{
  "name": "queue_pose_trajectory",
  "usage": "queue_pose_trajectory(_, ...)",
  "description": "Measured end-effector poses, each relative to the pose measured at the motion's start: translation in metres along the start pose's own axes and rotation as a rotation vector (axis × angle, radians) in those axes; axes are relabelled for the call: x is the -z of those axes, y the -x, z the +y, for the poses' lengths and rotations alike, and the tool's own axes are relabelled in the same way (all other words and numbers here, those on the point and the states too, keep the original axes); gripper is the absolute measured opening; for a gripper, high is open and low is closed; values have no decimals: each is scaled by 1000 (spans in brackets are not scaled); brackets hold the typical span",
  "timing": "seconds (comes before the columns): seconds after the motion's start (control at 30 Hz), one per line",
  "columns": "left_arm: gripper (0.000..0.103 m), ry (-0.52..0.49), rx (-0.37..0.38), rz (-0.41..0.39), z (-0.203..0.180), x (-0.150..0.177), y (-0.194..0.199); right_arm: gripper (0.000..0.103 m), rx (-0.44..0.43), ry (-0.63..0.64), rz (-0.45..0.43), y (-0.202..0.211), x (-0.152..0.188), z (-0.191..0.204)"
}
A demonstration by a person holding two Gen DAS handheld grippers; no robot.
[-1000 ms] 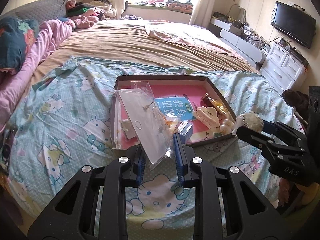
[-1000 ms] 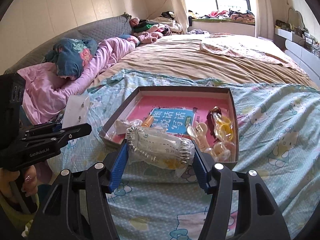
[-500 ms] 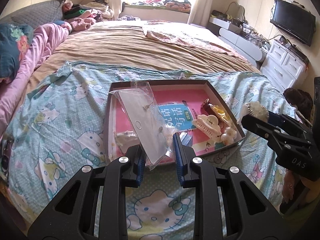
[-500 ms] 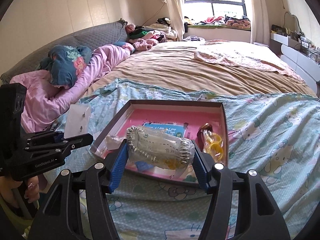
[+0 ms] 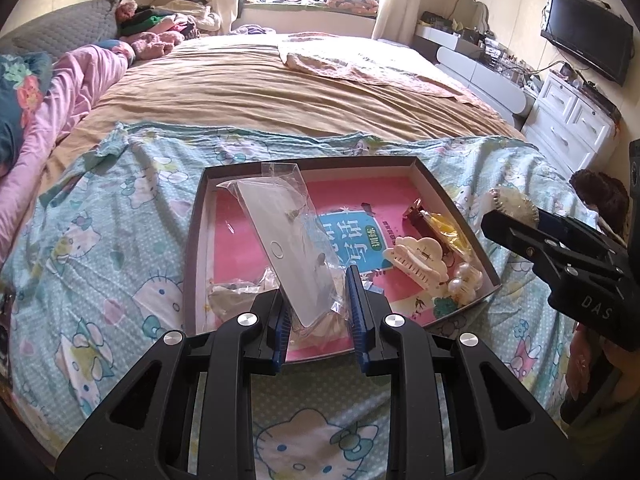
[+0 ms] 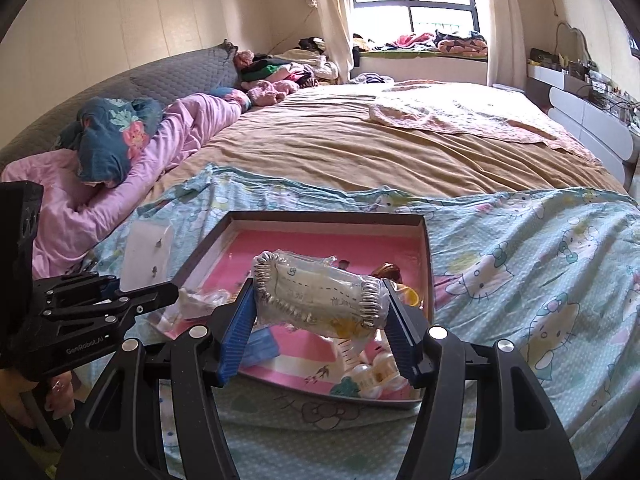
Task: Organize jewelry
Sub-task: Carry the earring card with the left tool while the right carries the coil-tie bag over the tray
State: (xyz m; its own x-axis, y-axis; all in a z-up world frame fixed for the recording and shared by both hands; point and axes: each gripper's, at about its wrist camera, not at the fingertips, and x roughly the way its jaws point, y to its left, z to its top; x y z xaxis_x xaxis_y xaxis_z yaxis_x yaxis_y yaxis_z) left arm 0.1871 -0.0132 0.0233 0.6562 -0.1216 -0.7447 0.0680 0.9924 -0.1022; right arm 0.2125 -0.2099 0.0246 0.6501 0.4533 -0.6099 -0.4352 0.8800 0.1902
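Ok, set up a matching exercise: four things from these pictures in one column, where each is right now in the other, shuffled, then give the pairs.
Things
1. earring card
2. silver hair clip
3. cream claw clip
4. TV

Places
A. lying in the tray
B. on the wall
C. in the left tool
D. in the right tool

Pairs: 1-C, 2-D, 3-A, 4-B
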Motion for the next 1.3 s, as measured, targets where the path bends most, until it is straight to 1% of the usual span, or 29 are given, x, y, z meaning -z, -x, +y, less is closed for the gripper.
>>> queue_pose_trajectory(0.6, 18, 19, -33, 50, 11, 2, -38, 59, 35, -18, 74, -45, 10, -17)
queue_pose_trajectory(1.3, 18, 44, -41, 93, 24, 8, -61, 59, 36, -12, 137, -76, 19, -13)
